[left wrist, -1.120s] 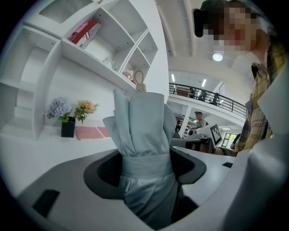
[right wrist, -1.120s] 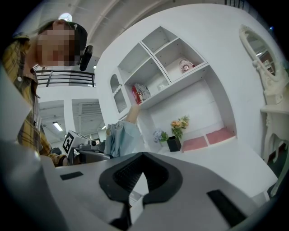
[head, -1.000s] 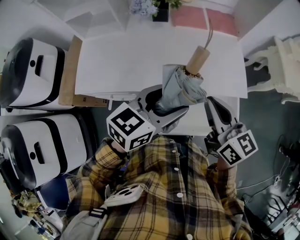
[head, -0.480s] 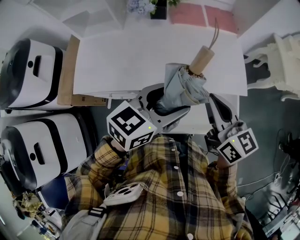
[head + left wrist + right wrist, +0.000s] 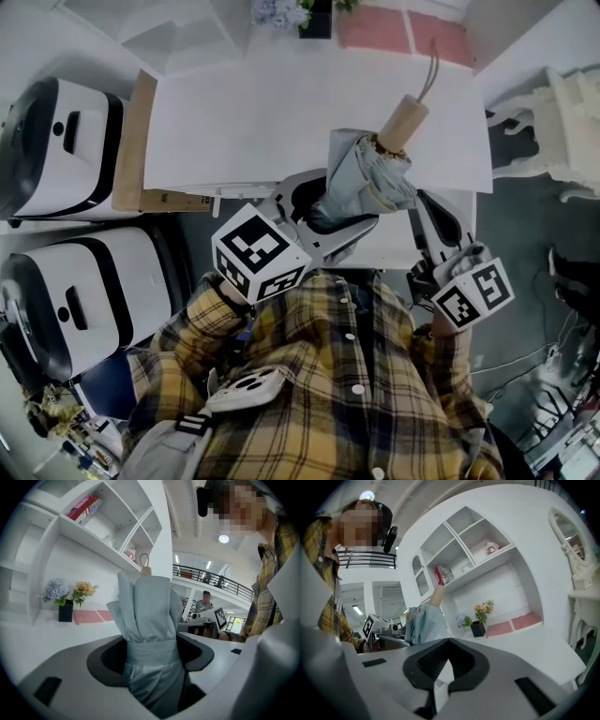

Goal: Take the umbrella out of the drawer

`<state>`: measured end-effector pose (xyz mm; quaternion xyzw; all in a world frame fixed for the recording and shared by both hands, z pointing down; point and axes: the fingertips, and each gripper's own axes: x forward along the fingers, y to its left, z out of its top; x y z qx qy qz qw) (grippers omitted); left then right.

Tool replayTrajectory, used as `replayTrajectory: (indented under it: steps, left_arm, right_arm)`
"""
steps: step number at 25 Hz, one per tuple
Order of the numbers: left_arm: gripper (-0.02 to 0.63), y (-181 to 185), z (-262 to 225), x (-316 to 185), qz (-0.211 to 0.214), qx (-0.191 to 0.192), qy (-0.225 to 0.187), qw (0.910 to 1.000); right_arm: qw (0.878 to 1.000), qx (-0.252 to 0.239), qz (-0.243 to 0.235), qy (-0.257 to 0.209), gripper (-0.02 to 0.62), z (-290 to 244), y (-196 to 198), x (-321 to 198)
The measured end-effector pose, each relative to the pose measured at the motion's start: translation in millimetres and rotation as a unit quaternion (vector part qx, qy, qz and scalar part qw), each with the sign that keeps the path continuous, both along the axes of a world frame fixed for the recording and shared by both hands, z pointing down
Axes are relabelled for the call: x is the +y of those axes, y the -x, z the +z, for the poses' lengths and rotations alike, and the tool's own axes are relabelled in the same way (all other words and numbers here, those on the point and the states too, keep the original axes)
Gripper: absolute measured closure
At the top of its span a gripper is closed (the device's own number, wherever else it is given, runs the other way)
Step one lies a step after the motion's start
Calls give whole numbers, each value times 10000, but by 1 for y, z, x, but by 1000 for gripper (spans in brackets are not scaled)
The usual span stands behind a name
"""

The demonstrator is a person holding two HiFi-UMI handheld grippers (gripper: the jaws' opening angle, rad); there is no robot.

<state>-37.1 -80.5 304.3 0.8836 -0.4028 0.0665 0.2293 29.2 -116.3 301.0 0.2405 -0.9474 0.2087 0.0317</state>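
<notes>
White tabletop (image 5: 244, 122) fills the middle of the head view. At its near edge, right of centre, the left gripper (image 5: 326, 214) pinches the folded grey umbrella (image 5: 367, 173) low down, its wooden handle (image 5: 401, 120) tilted toward the far right corner. Just beside it, by the near right corner, the right gripper (image 5: 427, 214) is pressed together on nothing.

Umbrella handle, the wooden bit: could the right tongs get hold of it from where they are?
Probably yes. The wooden handle sticks out over the white desk with open air between it and the right tongs, which are shut and empty. The left tongs grip the umbrella by its fabric.
</notes>
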Motion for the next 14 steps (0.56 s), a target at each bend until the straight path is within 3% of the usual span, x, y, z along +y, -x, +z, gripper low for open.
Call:
replayTrajectory:
  steps: [14]
  left_arm:
    - [290,-7,7,1,14,-46,57,10000]
  right_arm:
    - [10000,40,-40,42,578,4,-5,1]
